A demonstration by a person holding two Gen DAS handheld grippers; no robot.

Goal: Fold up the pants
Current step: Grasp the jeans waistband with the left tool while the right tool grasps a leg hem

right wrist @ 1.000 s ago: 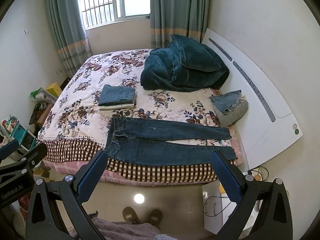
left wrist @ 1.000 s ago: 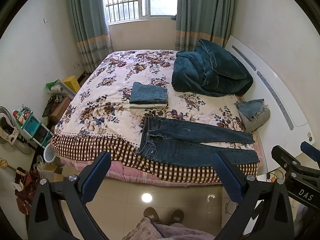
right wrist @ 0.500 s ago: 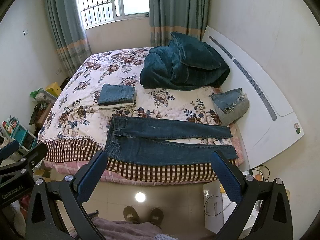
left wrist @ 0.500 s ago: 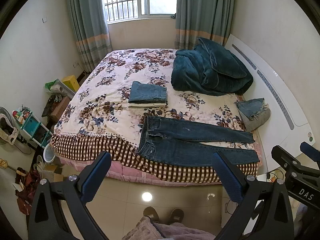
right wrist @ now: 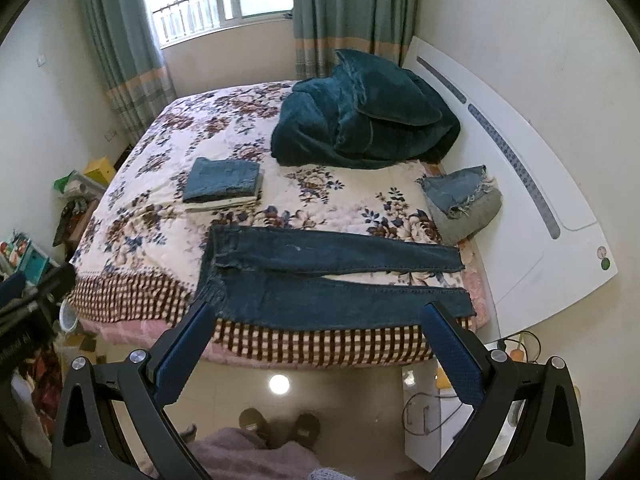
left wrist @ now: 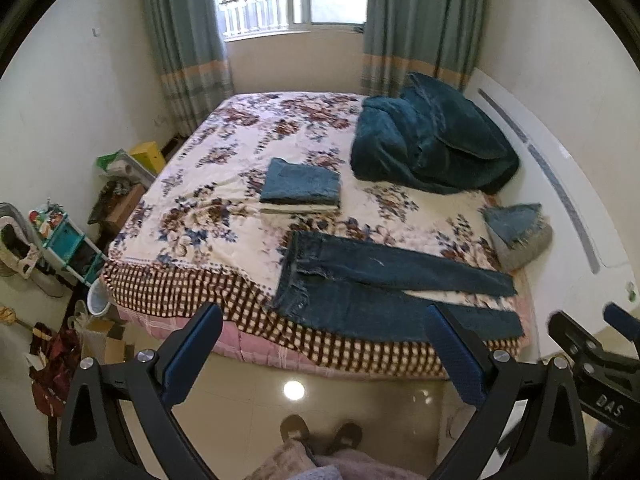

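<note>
- Two grippers hang over the tiled floor short of the bed (right wrist: 132, 280), each with its blue-padded jaws spread wide and nothing between them: the left gripper (left wrist: 324, 352) and the right gripper (right wrist: 316, 344).
- Left of the bed, a teal shelf unit (left wrist: 68, 240) stands among clutter by the wall.
- A folded stack of clothes (right wrist: 224, 186) lies left of centre on the floral cover.
- The pants (right wrist: 332, 276), dark denim, lie flat along the near edge of the bed; their long axis runs left to right, waistband to the left, both leg hems pointing right toward the white headboard (right wrist: 532, 200).
- A teal blanket (right wrist: 360, 120) is heaped at the far right.
- In the left wrist view, the right gripper's body reads "DAS" (left wrist: 608, 411).
</note>
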